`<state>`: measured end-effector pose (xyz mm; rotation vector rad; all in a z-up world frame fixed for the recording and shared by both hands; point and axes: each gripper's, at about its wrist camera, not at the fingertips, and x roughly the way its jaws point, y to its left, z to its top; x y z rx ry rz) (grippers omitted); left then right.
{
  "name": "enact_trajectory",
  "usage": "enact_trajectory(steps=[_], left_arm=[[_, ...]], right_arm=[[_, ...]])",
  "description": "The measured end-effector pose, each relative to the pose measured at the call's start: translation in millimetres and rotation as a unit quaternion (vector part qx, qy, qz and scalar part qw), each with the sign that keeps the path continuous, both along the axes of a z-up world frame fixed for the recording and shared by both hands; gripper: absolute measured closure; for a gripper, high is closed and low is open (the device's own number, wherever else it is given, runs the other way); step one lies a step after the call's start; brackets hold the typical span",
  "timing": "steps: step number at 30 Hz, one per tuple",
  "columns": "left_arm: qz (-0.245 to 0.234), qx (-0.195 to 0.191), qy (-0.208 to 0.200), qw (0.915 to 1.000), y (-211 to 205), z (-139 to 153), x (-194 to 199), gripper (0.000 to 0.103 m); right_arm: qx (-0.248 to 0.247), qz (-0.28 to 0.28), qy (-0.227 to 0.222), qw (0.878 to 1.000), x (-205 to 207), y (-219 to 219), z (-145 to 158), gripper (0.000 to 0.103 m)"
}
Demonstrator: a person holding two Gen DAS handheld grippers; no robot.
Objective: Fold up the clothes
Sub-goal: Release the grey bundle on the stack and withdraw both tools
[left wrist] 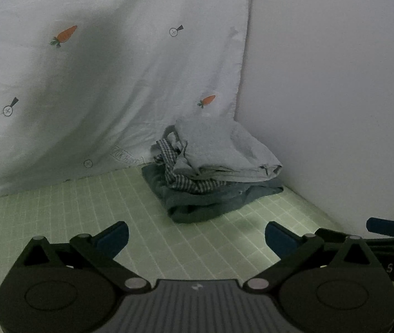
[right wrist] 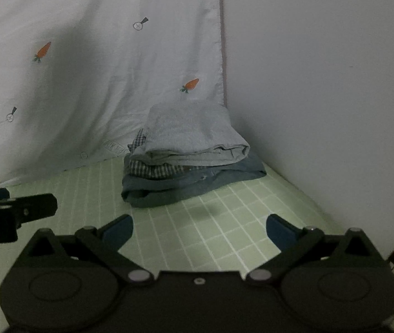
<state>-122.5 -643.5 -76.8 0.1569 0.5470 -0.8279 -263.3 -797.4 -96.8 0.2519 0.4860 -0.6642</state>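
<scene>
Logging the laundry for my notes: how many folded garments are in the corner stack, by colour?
Light blue-grey garment: 1
Checked garment: 1
Dark denim-blue garment: 1
Total: 3, as far as the layers can be told apart.

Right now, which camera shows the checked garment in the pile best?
The left wrist view. There the checked garment spills out at the pile's left side, between the light top piece and the dark bottom one. In the right wrist view only a thin checked strip shows under the light piece.
</scene>
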Motion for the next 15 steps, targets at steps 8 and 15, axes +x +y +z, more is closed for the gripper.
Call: enact_trajectory(steps=[8, 15], left_arm=[[-0.006, -0.014, -0.006, 0.9999, 21.9, 5.0, -15.8, 0.0], [-0.009, -0.019, -0.017, 0.9996, 31.6, 8.2, -25.4, 0.0]], right_arm=[[-0.011, -0.001, -0.008, 1.0, -12.7, 18.8, 2.9, 0.0], [-0.015, -0.003, -0.016, 1.0, -20.2, 30.0, 4.0, 0.0]])
